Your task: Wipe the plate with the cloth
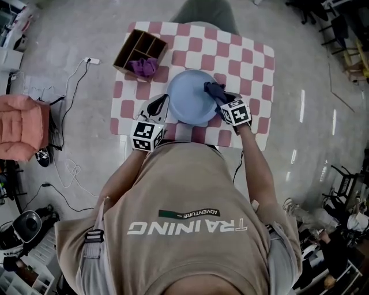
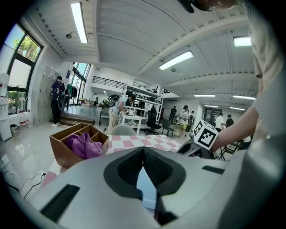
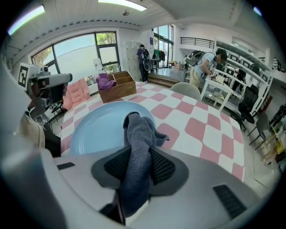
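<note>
A light blue plate (image 1: 190, 98) sits on the pink-and-white checkered table (image 1: 253, 63). My left gripper (image 1: 163, 105) is at the plate's left edge and is shut on its rim; the pale blue rim (image 2: 146, 190) shows between the jaws in the left gripper view. My right gripper (image 1: 221, 99) is shut on a dark blue cloth (image 1: 213, 89). The bunched cloth (image 3: 139, 134) hangs out past the jaws and rests on the right side of the plate (image 3: 96, 129).
A wooden divided box (image 1: 140, 50) with a purple cloth (image 1: 144, 67) in it stands at the table's far left corner. A grey chair (image 1: 204, 14) is behind the table. A pink seat (image 1: 22, 125) and cables (image 1: 66, 173) lie on the floor to the left.
</note>
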Available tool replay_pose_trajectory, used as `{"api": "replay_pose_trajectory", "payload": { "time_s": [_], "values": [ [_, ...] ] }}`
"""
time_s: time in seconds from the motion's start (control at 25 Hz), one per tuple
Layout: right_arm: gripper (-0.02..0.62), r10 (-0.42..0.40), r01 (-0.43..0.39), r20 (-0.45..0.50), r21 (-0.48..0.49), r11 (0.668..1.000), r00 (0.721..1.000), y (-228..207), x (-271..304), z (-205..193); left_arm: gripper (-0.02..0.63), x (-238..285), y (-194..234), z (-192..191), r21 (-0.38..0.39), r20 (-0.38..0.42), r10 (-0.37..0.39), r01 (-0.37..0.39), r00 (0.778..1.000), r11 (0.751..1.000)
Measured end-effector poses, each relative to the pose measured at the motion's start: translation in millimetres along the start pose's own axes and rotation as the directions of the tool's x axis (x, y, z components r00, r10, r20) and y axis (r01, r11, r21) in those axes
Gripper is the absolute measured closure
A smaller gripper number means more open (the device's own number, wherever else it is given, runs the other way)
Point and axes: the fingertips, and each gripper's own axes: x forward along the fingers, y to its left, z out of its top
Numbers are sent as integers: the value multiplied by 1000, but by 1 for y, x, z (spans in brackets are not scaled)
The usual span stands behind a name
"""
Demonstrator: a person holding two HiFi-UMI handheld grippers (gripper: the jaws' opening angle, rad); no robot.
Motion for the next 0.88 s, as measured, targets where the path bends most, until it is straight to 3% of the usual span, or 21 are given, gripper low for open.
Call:
{"api": "replay_pose_trajectory", "payload": {
  "time_s": [0.2,0.4,0.6,0.88],
  "values": [
    [460,-8,5,39,83,997,999,27,-13,-23,594,-7,-3,-7,-3,-4,15,-15,1000,1000],
    [460,20,-23,32,74,997,999,67,-17,-35,594,-14,-2,-14,-7,-4,28,-28,1000,1000],
    [460,94,-94,10,1,996,996,120,-7,-32,594,-21,1,-16,-15,2,37,-37,999,999],
    [460,225,-218,57,-118,969,973,181,19,3,594,-38,17,-18,-10,2,67,-67,998,998]
  ]
}}
